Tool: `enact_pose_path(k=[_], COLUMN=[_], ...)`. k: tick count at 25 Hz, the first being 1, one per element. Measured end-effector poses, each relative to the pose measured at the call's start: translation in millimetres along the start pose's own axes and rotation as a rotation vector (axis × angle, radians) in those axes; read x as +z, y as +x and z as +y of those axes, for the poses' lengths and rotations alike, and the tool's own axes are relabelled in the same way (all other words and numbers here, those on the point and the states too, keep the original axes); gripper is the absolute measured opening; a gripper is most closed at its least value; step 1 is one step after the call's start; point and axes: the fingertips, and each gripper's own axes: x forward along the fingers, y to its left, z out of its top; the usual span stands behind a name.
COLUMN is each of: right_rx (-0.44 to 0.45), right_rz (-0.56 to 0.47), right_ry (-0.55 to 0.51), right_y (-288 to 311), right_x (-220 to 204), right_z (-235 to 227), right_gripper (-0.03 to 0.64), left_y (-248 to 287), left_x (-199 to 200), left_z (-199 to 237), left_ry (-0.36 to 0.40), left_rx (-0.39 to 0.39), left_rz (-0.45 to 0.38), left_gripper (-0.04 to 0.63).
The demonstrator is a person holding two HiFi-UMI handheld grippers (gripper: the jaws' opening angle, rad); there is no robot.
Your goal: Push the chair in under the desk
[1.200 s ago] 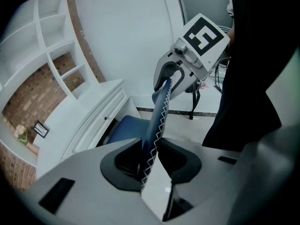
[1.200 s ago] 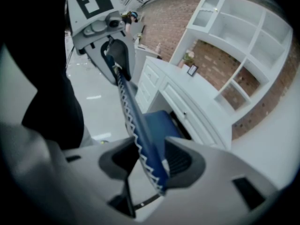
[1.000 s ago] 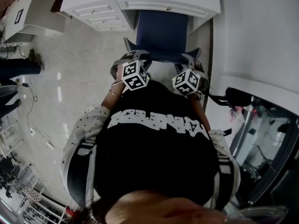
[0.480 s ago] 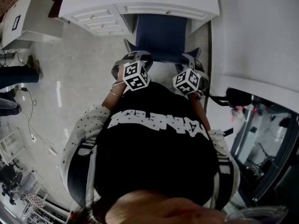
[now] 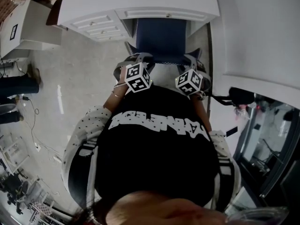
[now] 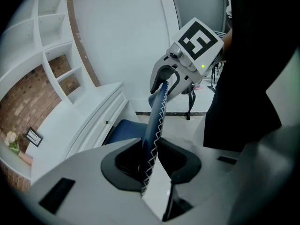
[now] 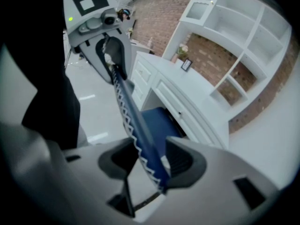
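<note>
Straddling the top edge of the backrest [image 6: 157,116], the left gripper [image 6: 154,156] is clamped on it, the stitched blue edge pinched between both pads. The right gripper [image 7: 152,161] sits further along the same edge with its jaws spread wide. There the edge leans against the pad [image 7: 185,161] at that view's right, and the other pad does not seem to press on it.

Count: one blue chair [image 5: 161,34], one white desk [image 5: 140,1], two grippers.

The chair stands directly beyond the person, its seat facing away from them towards the desk. The front of the seat is already under the desktop. The backrest's long top edge runs left to right across the head view, from one gripper to the other.
</note>
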Motion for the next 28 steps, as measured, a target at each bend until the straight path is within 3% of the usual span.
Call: enact_pose_path(k=[28], right_rx=[0.027], right_rz=[-0.007], right_ry=[-0.062], right_y=[33.3], right_x=[16.0], right_z=[-56.1], right_gripper=[0.189], left_y=[25.1], left_x=[14.5], left_z=[57.0], left_ry=[-0.033], left_rx=[0.058], left_rz=[0.024], left_gripper=[0.129])
